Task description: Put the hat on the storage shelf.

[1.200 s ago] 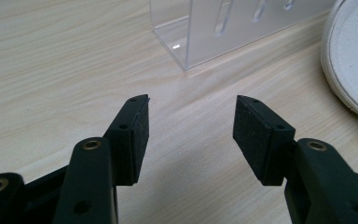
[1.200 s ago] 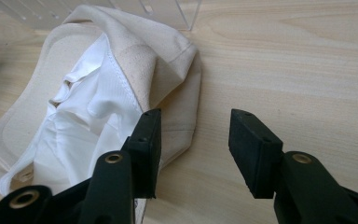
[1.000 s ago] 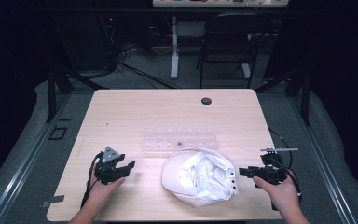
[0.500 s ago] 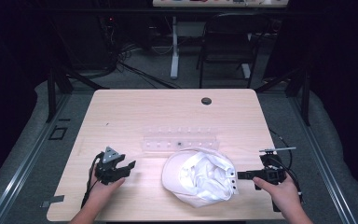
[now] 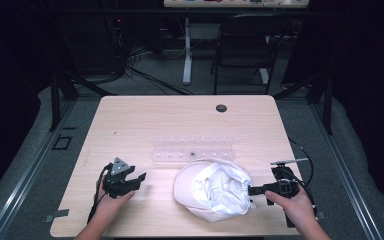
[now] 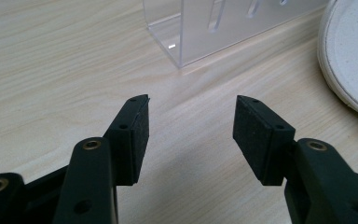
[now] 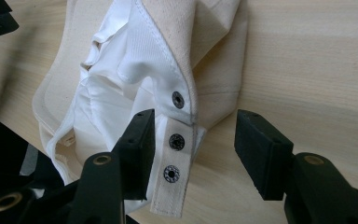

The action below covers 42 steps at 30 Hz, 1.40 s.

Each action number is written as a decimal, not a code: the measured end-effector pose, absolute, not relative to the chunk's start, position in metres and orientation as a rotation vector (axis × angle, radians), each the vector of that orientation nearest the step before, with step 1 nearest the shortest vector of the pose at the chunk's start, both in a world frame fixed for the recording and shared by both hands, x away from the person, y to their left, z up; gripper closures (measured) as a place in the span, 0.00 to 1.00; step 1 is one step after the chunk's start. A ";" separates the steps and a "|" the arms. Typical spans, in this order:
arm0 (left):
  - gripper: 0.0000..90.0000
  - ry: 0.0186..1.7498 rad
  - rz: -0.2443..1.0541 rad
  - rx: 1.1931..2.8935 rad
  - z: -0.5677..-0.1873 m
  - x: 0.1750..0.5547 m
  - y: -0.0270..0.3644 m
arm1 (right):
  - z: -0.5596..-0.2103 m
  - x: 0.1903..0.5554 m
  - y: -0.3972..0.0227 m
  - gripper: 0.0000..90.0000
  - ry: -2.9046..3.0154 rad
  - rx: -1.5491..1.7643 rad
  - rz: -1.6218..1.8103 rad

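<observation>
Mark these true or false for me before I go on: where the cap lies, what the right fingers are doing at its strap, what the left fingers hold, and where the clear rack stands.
1. The white cap lies upside down on the table. True.
2. The right gripper is clamped on the snap strap. False: its fingers have just been opening; the strap lies between them, unpressed.
3. The left gripper holds the cap's brim. False: its fingers stand open over bare wood.
4. The clear rack stands just beyond the cap. True.
5. The strap shows dark snap studs. True.
</observation>
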<state>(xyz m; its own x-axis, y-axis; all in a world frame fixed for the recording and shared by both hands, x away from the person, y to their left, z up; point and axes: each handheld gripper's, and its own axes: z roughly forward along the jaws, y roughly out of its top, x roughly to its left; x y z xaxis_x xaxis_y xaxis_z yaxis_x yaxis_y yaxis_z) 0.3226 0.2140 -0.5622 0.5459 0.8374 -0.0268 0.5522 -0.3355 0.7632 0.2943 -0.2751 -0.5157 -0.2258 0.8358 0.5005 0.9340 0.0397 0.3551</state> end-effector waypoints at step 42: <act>0.51 1.117 0.490 2.030 -0.562 0.323 0.214 | -0.517 0.303 -0.264 0.69 -1.944 -1.792 -1.003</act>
